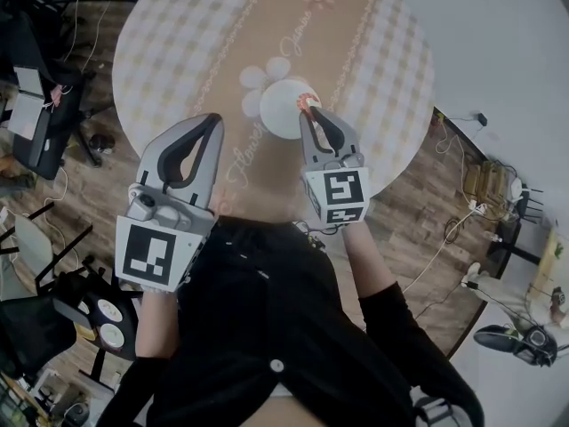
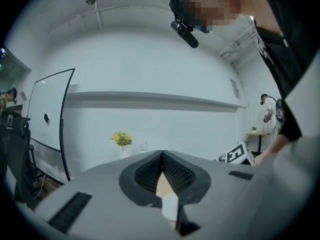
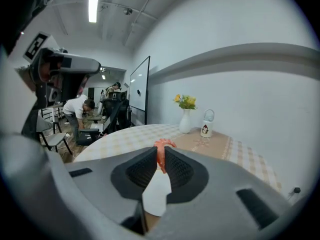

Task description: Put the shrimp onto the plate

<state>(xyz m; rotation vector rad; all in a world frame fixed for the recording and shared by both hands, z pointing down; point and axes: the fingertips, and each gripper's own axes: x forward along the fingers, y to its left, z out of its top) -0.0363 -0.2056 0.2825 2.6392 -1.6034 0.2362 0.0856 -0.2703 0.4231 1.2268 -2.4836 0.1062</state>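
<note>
Shrimp pinched in the right gripper above the plate; left gripper closed on nothing.

The shrimp (image 3: 161, 153) is clamped between the jaws of the right gripper (image 1: 308, 114), with its orange body sticking out past the tips. In the head view it is seen at the right edge of the white plate (image 1: 274, 107); contact with the plate cannot be told. The plate is set on the tan centre strip of the round table (image 1: 178, 52), which is covered by a checked cloth. The left gripper (image 1: 215, 119) is held to the left of the plate, apart from it, jaws pressed together at the tips with nothing between them. A vase of yellow flowers (image 3: 186, 111) and a small white jar (image 3: 206, 124) are seen at the table's far side.
</note>
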